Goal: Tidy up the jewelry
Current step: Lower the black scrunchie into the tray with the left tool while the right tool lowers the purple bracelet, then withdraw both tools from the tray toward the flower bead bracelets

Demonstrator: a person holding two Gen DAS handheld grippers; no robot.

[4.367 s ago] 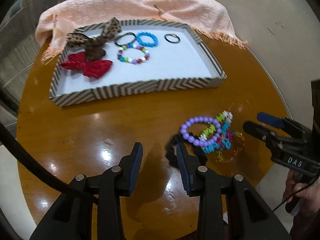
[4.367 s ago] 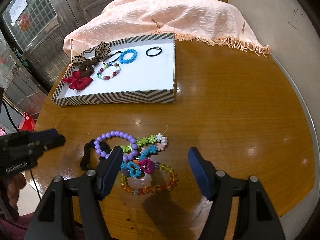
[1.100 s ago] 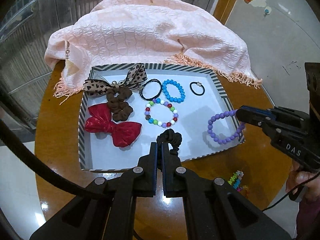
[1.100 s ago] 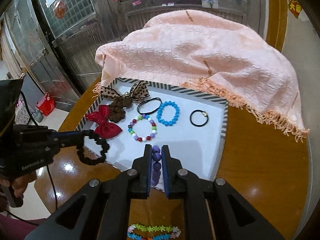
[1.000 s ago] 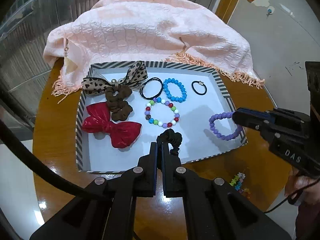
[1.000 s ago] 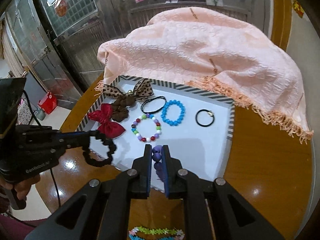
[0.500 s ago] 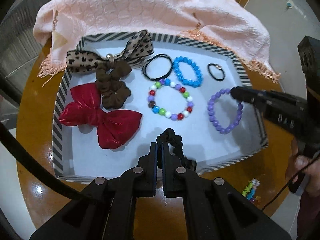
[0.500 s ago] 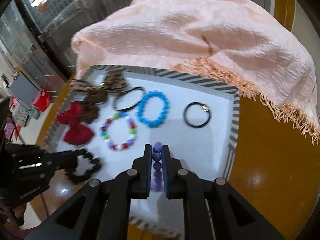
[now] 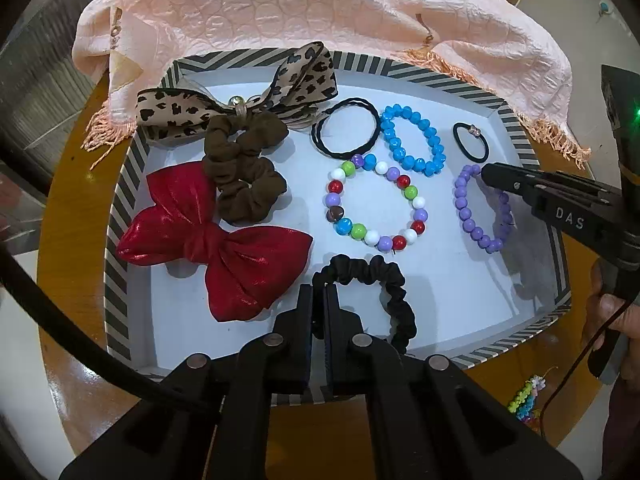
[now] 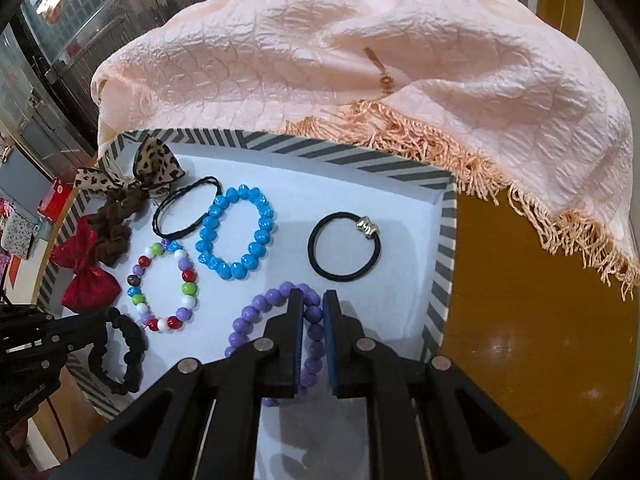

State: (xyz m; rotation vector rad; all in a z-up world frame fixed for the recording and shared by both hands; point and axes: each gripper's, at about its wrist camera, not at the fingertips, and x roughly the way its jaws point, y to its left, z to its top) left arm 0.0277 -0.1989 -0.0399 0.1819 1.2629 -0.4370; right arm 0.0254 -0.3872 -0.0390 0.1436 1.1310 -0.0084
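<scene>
The left gripper (image 9: 318,300) was pinched shut on a black scrunchie (image 9: 372,276), which lay on the floor of the tray (image 9: 120,280) near its front wall. The right gripper (image 10: 312,312) had its jaws slightly parted around the beads of a purple bracelet (image 10: 248,320); whether the pads were pressing the beads I could not tell, but the bracelet lay on the tray floor toward the right wall.

Around them the tray held a multicolour bracelet (image 9: 376,204), a blue bracelet (image 9: 412,140), two thin black hair ties (image 9: 346,132), a brown scrunchie (image 9: 244,172), a red bow (image 9: 216,248) and a leopard bow (image 9: 240,88). A peach cloth (image 9: 320,20) draped the far rim.

Most pieces looked sorted. Both held items needed releasing, and some bright beaded pieces (image 9: 526,400) lay on the table outside the tray.
</scene>
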